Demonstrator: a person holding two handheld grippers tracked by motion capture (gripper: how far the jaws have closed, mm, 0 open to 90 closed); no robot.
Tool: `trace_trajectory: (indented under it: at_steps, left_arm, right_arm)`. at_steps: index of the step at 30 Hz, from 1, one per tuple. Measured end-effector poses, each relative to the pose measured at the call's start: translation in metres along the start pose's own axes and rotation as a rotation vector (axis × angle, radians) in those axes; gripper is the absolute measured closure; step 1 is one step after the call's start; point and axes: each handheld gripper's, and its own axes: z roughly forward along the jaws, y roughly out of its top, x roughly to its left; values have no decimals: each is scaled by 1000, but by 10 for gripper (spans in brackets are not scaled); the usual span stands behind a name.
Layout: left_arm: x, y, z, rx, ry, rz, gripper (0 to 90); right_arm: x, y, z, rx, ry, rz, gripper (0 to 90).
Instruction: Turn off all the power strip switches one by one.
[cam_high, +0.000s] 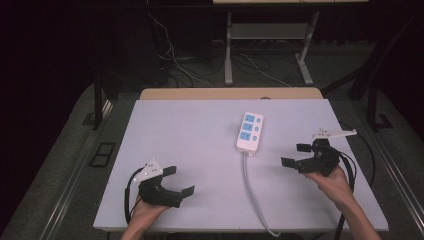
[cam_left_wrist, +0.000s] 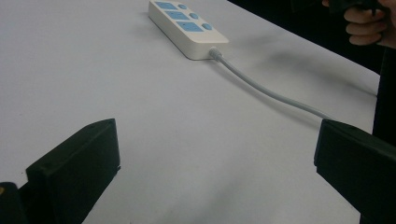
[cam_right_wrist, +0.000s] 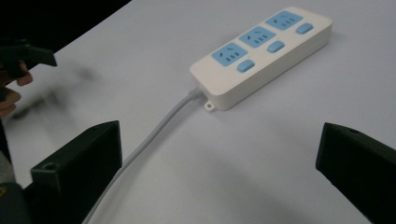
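A white power strip (cam_high: 249, 131) with blue sockets and switches lies on the white table (cam_high: 190, 150), right of centre. Its grey cable (cam_high: 253, 192) runs toward the front edge. The same power strip (cam_left_wrist: 187, 25) sits far ahead in the left gripper view, and its cable (cam_left_wrist: 266, 88) trails to the right. In the right gripper view the power strip (cam_right_wrist: 264, 49) lies just ahead with the cable (cam_right_wrist: 144, 140) passing near one jaw. My left gripper (cam_high: 179, 181) rests open near the front left, holding nothing. My right gripper (cam_high: 295, 155) is open to the right of the strip, also holding nothing.
A wooden table edge (cam_high: 230, 93) runs behind the white top. Beyond it stand metal desk legs (cam_high: 228, 50) and loose cables (cam_high: 175, 65) on the floor. Dark floor surrounds the table on both sides.
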Motion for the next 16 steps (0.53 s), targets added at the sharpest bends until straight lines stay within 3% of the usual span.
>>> trace_trajectory:
  at_steps: [6, 12, 16]
  left_arm:
    - [1, 0, 0, 16, -5, -13, 0]
    - [2, 0, 0, 23, -12, -23, 0]
    - [3, 0, 1, 29, -14, -26, 0]
  right_arm:
    - [14, -27, -6, -25, 6, -10, 2]
    - [24, -49, -9, 2, 3, -21, 3]
    - [29, -59, -14, -11, -6, -22, 3]
